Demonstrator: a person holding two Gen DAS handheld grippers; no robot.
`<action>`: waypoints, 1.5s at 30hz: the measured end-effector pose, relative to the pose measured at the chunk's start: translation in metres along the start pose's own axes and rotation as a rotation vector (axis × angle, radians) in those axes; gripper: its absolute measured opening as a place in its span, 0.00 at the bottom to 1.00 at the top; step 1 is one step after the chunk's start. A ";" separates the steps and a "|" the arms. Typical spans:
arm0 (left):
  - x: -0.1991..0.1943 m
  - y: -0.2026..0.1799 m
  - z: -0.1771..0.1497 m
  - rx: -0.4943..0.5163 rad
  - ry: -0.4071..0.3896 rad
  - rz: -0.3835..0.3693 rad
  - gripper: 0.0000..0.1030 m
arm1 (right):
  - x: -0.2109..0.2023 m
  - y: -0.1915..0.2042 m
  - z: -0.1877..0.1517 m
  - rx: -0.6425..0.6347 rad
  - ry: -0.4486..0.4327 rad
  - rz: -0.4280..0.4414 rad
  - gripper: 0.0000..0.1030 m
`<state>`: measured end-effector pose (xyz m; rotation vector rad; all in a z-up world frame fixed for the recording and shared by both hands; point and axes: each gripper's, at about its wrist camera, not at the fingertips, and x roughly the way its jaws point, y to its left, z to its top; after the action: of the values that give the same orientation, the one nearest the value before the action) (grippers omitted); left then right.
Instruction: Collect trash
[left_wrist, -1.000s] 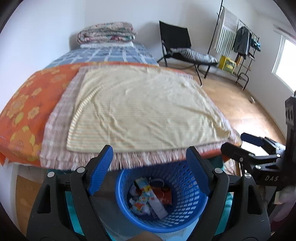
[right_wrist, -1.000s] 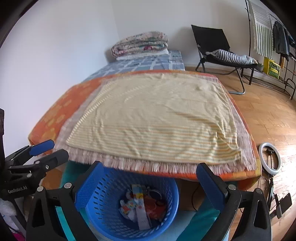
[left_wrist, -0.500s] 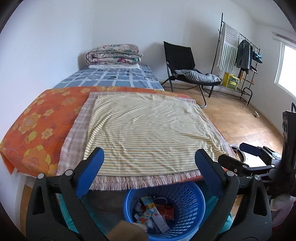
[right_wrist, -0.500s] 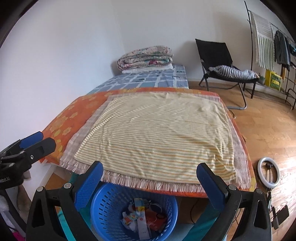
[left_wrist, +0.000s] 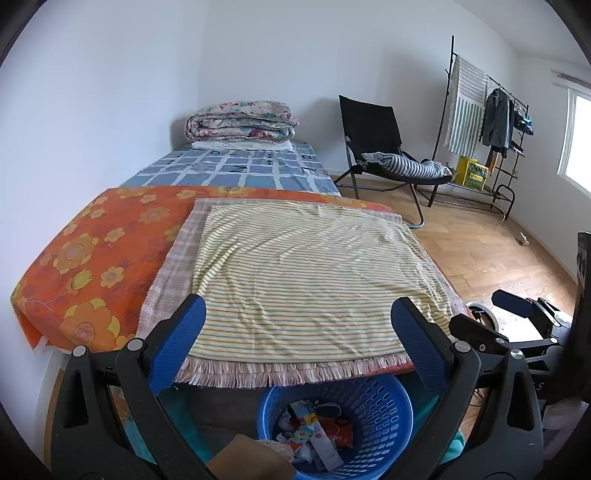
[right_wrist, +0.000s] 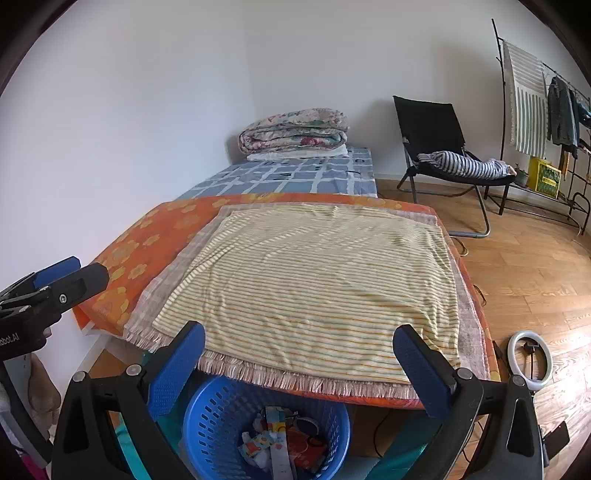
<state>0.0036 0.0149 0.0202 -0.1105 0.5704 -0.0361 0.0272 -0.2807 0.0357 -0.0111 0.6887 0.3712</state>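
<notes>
Both grippers have risen since the earlier frames, so the blue basket now sits lower in each wrist view and more of the bed shows above it; the left gripper has also spread from a narrower stance to full width. Trash, a mix of wrappers, crumpled paper and a white strip, lies inside the basket, which stands on the floor against the foot of the bed. Left gripper: jaws wide apart, nothing between the pads. Right gripper: jaws likewise wide apart and empty. Striped cloth, spread over a fringed blanket and an orange floral sheet, carries no loose item that either view shows. Visible floor beside the bed holds a ring light and cables, not evident litter. Judgement: collection appears complete or nearly so, with the last piece apparently already in the basket. Remaining work, if any, lies outside these views; areas under the bed and behind the grippers cannot be checked.
</notes>
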 end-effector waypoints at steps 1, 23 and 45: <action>0.000 0.000 0.000 -0.001 0.000 -0.001 0.99 | 0.000 0.000 0.000 0.000 0.000 -0.001 1.00; 0.000 0.001 0.001 0.000 0.001 0.000 0.99 | 0.008 -0.011 0.002 0.030 0.026 -0.017 1.00; 0.004 -0.007 -0.001 0.001 0.016 -0.004 0.99 | 0.015 -0.010 -0.003 0.035 0.052 -0.019 1.00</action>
<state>0.0068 0.0078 0.0180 -0.1110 0.5857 -0.0414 0.0392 -0.2861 0.0231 0.0059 0.7460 0.3417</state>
